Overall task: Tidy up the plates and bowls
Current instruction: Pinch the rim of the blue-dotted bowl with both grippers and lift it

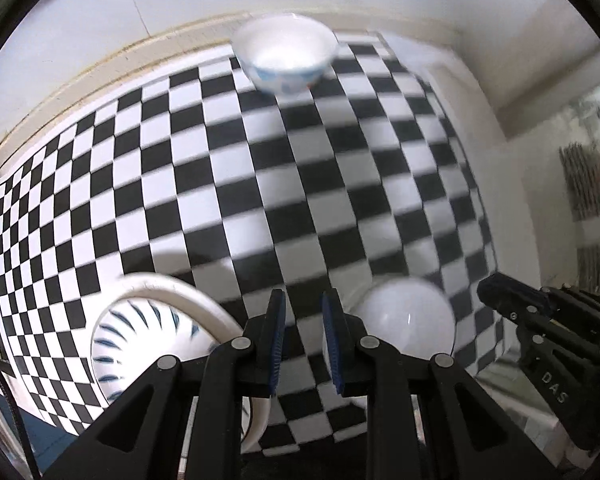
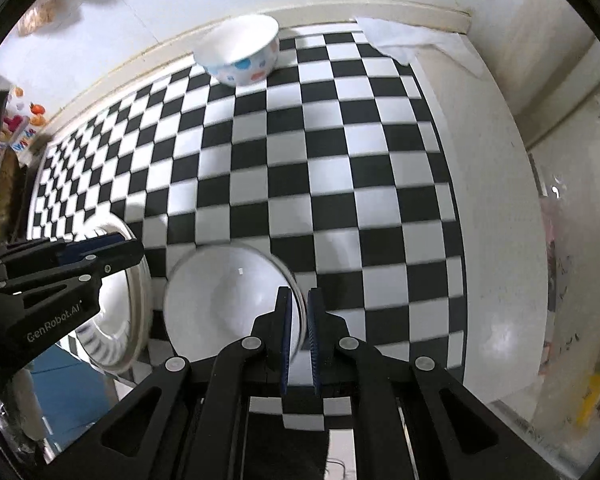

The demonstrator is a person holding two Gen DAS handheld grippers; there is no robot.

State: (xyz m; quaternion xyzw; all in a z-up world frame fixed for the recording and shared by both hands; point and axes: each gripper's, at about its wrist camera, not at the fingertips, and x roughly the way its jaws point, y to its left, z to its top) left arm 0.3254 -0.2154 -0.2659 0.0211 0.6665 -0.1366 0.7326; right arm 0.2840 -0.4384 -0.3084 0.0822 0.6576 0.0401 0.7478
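Pinching the white bowl point(image 2: 228, 300) rim at the near table edge, right gripper point(image 2: 299, 340) is nearly closed. Left gripper point(image 1: 303, 340) is empty, jaws parted. Glazed ceramic: rigid, slippery, breakable; grip the rim.

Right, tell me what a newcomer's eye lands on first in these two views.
The black-and-white checkered cloth fills both views. At its far edge by the wall stands a white bowl with blue and red dots. Near the cameras, the right gripper straddles the rim of a plain white bowl, with a blue-striped plate just left of it, under the left gripper.
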